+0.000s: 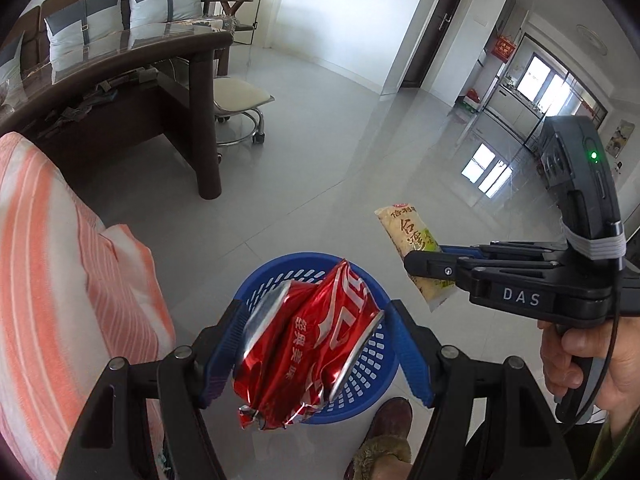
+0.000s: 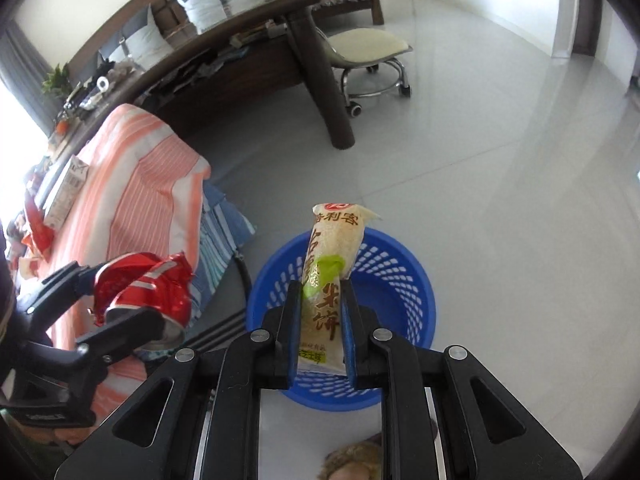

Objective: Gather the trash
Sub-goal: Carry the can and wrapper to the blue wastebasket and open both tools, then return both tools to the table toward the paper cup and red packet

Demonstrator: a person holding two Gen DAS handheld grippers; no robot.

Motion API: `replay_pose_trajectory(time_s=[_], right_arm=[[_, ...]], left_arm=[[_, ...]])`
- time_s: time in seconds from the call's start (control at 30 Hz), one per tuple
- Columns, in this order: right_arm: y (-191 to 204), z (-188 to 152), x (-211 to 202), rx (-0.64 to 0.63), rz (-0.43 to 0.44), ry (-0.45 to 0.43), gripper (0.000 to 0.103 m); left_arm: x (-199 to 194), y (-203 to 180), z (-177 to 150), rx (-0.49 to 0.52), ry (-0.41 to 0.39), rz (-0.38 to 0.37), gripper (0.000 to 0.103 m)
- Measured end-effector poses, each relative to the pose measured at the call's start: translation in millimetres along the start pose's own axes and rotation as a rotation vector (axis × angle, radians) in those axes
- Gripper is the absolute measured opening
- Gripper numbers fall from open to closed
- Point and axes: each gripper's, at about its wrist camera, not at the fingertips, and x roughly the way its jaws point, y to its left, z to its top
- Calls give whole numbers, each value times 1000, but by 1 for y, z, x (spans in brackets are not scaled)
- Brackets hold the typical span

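1. You are at the drop step: the left gripper (image 1: 316, 344) is clamped on the crushed red can (image 1: 308, 344), and the right gripper (image 2: 322, 320) is pinched on the snack wrapper (image 2: 328, 280).
2. Both items hang above the blue basket (image 2: 408, 280) (can toward its 9 o'clock rim in the right view).
3. Next, centre each item over the opening, then release.
4. The can is badly crumpled; the wrapper is long and flat.

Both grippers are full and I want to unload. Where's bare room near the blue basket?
Inside the blue basket looks bare. Open floor stretches between it, the rolling stool and the table leg. Crowded: the striped cloth side, and a slipper by its base.
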Motion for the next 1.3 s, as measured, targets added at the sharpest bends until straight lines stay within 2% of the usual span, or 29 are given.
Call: replay_pose_trajectory(time_s=[0.37, 0.47, 0.5, 0.53, 0.67, 0.77, 0.93, 1.0, 1.13, 1.2, 1.3], right_arm=[[-22, 7, 17, 63, 35, 25, 17], [-28, 9, 22, 88, 41, 19, 27], [-30, 9, 22, 101, 45, 18, 47], [-32, 9, 21, 114, 49, 12, 61], [-35, 11, 8, 127, 43, -36, 61], [-36, 12, -5, 131, 19, -84, 62], [-23, 15, -34, 87, -69, -204, 78], [-11, 16, -46, 45, -117, -263, 82], [22, 14, -71, -34, -189, -378, 94], [44, 10, -79, -72, -198, -425, 98], [86, 2, -81, -149, -179, -462, 99]], left_arm=[[31, -4, 0, 28, 31, -11, 73], [40, -6, 0, 31, 42, -32, 83], [44, -6, 0, 33, 46, -34, 84], [47, -7, 1, 36, 53, -32, 84], [48, -8, 5, 28, 51, -16, 84], [30, -9, 6, 13, 1, -12, 84], [-33, -12, 6, 22, -107, 23, 84], [-62, -9, 2, 28, -144, 43, 84], [-117, 11, -27, 9, -171, 91, 84], [-138, 32, -47, -23, -164, 122, 84], [-166, 70, -83, -77, -154, 212, 84]])
